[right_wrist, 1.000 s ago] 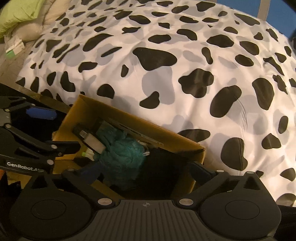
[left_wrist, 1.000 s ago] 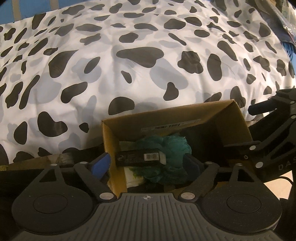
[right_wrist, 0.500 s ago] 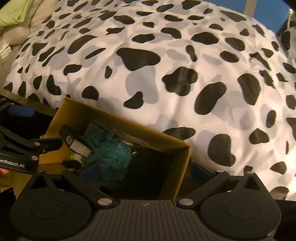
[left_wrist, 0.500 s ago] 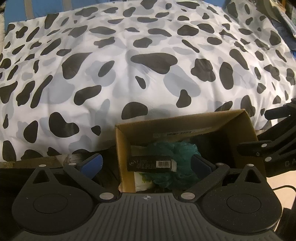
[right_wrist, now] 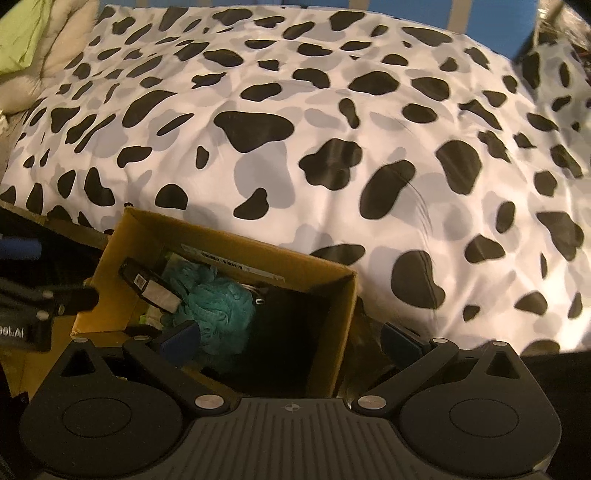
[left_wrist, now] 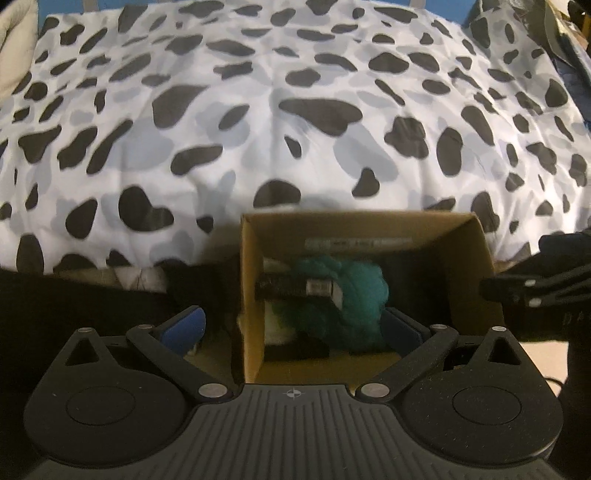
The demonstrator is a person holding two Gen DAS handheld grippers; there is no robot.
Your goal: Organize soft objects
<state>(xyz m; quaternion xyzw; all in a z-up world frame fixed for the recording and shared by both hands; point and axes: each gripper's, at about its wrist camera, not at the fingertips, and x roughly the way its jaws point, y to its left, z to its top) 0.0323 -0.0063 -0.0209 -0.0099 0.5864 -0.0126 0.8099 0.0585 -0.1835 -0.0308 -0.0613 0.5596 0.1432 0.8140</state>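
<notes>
- Left wrist view: cardboard box [left_wrist: 465, 273] is sitting open against the edge of the cow-print duvet [left_wrist: 258, 122]; a teal fluffy thing [left_wrist: 354, 291] is lying inside it, and a dark tube with a label [left_wrist: 295, 288] is lying across its left part; something pale is showing under them, too blurred to name.
- Left gripper [left_wrist: 291, 326] is hanging over the near left wall of the box with its tongs spread wide; the left blue pad is staying outside the box wall, the right pad is inside, just beside the teal thing; nothing is being pinched.
- At the right edge of this view a black part of the other tool is reaching in, near the box's right wall.
- Right wrist view: the box [right_wrist: 332, 325] is appearing turned, its far wall touching the duvet [right_wrist: 332, 122]; the teal thing [right_wrist: 218, 306] is lying in the left half, the tube [right_wrist: 147, 286] leaning on it; the right half is dark.
- Right gripper [right_wrist: 291, 339] is standing with tongs spread, straddling the box's right wall; its left pad is close to the teal thing, whether touching I cannot tell; it is gripping nothing.
- A green pillow [right_wrist: 18, 33] is showing in the far left corner.
</notes>
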